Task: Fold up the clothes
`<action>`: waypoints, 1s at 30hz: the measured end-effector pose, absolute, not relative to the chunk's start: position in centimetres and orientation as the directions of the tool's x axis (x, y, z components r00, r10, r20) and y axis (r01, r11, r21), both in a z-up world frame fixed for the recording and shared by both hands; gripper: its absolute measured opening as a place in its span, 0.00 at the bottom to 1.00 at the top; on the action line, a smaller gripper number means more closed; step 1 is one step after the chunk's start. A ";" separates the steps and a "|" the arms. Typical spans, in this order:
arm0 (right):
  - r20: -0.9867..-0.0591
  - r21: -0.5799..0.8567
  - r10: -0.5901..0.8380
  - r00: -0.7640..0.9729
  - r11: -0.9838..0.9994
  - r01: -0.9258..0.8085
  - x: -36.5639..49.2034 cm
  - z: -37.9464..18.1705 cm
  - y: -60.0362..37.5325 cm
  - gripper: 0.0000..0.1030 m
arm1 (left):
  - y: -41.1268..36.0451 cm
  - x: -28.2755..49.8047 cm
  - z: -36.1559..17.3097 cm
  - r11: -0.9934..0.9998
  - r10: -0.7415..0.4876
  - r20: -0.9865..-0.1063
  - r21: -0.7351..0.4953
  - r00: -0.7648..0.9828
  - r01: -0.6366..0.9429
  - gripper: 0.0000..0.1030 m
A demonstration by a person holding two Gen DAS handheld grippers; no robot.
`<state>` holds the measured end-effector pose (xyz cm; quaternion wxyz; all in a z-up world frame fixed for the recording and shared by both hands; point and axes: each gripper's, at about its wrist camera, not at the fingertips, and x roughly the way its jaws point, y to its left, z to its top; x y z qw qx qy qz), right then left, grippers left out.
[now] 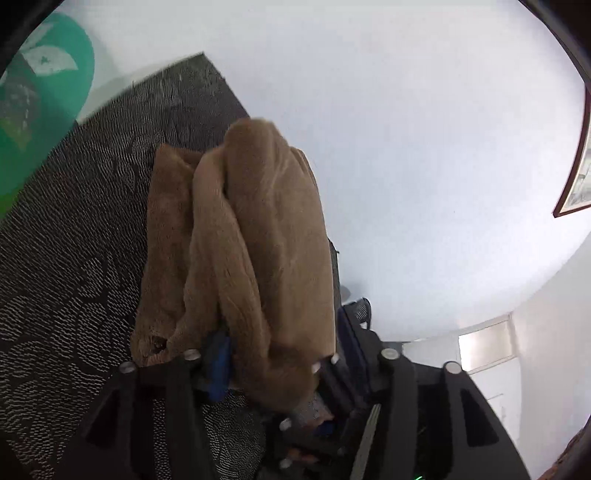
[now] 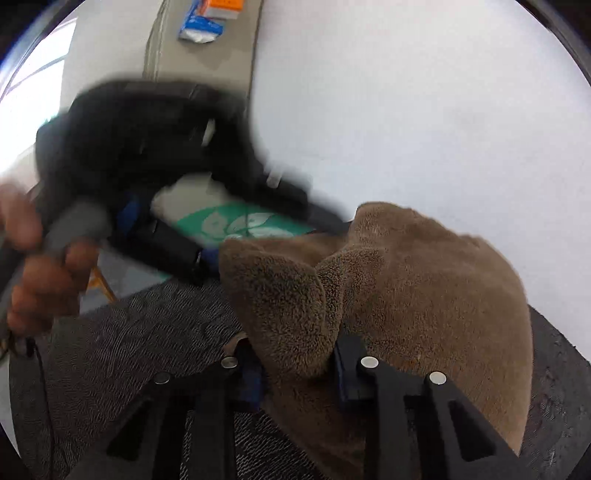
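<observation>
A brown fleece garment point(image 1: 258, 221) is bunched into a thick bundle on the dark patterned tabletop point(image 1: 74, 258). In the left wrist view it fills the wide gap between my left gripper point(image 1: 284, 350) fingers, blue pads pressed on either side. In the right wrist view, a fold of the same garment point(image 2: 424, 295) sits between my right gripper point(image 2: 299, 369) fingers, which are shut on it. The left gripper point(image 2: 273, 243) shows there too, blurred, at the garment's far edge, with a person's hand point(image 2: 40, 273) on its handle.
A green cloth with white leaf shapes point(image 1: 48, 110) lies at the table's far side, also seen behind the left gripper as green cloth point(image 2: 251, 225). A framed picture point(image 1: 580, 177) hangs on the white wall. Boxes point(image 2: 207, 18) sit on a beige ledge.
</observation>
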<state>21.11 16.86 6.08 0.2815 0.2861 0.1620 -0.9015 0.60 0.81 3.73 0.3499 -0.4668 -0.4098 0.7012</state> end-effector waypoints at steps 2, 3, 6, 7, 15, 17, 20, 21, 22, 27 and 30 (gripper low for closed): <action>-0.614 -0.123 -0.411 -0.674 -0.793 0.596 21.1 5.4 17.1 0.29 | 0.6 0.6 4.2 -0.424 0.867 -0.364 -0.898 -0.340 -0.120 0.64; -0.617 -0.119 -0.409 -0.672 -0.796 0.594 21.1 5.1 17.2 0.29 | 0.6 0.6 4.5 -0.427 0.864 -0.363 -0.895 -0.350 -0.126 0.65; -0.627 -0.124 -0.403 -0.667 -0.793 0.596 21.2 4.4 17.4 0.29 | 0.4 -0.4 6.8 -0.419 0.865 -0.339 -0.893 -0.369 -0.163 0.67; -0.631 -0.129 -0.401 -0.664 -0.790 0.599 21.4 4.2 17.4 0.29 | 0.4 -0.9 8.0 -0.413 0.869 -0.327 -0.893 -0.372 -0.181 0.68; -0.634 -0.135 -0.396 -0.665 -0.789 0.599 19.9 5.0 16.3 0.29 | 5.7 -4.7 7.8 -0.504 0.843 -0.409 -0.828 -0.349 -0.247 0.78; -0.635 -0.134 -0.395 -0.663 -0.790 0.598 19.3 5.3 15.9 0.31 | 6.4 -5.7 6.3 -0.540 0.827 -0.468 -0.815 -0.312 -0.210 0.78; -0.639 -0.114 -0.413 -0.649 -0.784 0.611 19.2 5.4 16.2 0.46 | 7.6 -7.2 3.9 -0.595 0.796 -0.551 -0.788 -0.252 -0.156 0.78; -0.640 -0.099 -0.429 -0.637 -0.777 0.622 19.2 5.5 16.4 0.50 | 7.6 -7.6 2.9 -0.583 0.805 -0.541 -0.799 -0.245 -0.149 0.78; -0.642 -0.083 -0.444 -0.625 -0.770 0.632 19.2 5.5 16.6 0.59 | 7.4 -8.0 1.7 -0.558 0.820 -0.517 -0.817 -0.243 -0.145 0.78; -0.629 0.016 -0.524 -0.573 -0.747 0.665 20.0 6.8 19.0 0.65 | 6.1 -7.2 -0.3 -0.478 0.868 -0.423 -0.852 -0.258 -0.212 0.70; -0.582 0.072 -0.558 -0.592 -0.761 0.645 21.6 9.3 21.9 0.65 | 5.0 -6.4 -1.2 -0.441 0.881 -0.377 -0.874 -0.288 -0.206 0.62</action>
